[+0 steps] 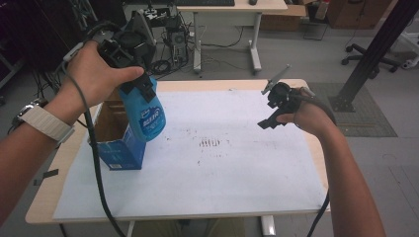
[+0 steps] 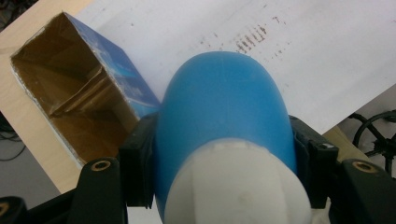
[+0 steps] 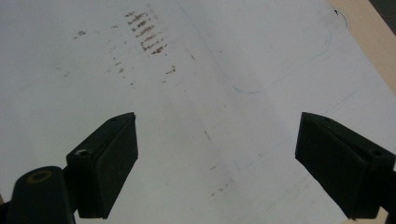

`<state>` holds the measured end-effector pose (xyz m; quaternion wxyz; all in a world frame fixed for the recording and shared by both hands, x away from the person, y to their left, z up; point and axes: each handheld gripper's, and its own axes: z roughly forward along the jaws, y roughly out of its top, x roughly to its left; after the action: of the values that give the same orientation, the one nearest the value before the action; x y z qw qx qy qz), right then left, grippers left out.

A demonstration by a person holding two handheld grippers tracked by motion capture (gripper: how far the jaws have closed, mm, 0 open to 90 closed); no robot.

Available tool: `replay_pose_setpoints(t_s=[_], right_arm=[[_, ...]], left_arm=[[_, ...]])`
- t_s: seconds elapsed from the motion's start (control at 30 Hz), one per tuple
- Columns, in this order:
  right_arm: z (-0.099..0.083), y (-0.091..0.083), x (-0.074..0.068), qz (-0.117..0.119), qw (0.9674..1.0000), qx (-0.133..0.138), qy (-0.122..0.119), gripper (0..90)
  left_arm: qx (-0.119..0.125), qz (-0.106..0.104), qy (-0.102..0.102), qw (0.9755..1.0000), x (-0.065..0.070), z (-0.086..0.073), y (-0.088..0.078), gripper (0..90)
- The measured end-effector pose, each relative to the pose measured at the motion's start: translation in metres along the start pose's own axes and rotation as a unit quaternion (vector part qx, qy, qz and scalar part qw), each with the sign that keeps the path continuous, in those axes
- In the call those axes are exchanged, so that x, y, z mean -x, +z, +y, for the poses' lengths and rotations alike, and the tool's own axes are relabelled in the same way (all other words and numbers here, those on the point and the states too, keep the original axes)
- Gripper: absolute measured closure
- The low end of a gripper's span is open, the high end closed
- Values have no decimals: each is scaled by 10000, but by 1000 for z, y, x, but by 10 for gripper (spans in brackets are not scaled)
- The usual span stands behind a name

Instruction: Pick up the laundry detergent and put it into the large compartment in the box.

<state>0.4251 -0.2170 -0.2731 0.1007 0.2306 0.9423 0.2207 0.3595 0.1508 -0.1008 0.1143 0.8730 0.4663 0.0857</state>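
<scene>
One bottle (image 1: 148,116) pinched by left gripper (image 1: 140,86), lifted beside open box (image 1: 116,143) at frame left; not yet boxed. Right gripper (image 1: 276,113) spread, idle.

High view looks forward-down over the surface (image 1: 207,187); both tool views look down close, sharing its smudged white sheet (image 3: 196,70).
</scene>
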Motion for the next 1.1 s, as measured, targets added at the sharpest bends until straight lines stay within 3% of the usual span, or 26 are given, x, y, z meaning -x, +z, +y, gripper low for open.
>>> replay_pose_setpoints(t_s=[0.33,0.4,1.0,1.1], right_arm=[[0,0,1,1,10000,-2,-10,132],[0,0,1,3,10000,-5,-12,132],[-1,-2,1,-17,10000,25,2,132],[-1,-2,2,-21,10000,34,5,132]], left_arm=[[65,24,-118,9999,-6,5,-8,373],[57,15,-231,9997,-8,6,-11,373],[110,176,-629,9978,-26,7,-26,373],[125,207,-803,9965,-32,7,-28,373]])
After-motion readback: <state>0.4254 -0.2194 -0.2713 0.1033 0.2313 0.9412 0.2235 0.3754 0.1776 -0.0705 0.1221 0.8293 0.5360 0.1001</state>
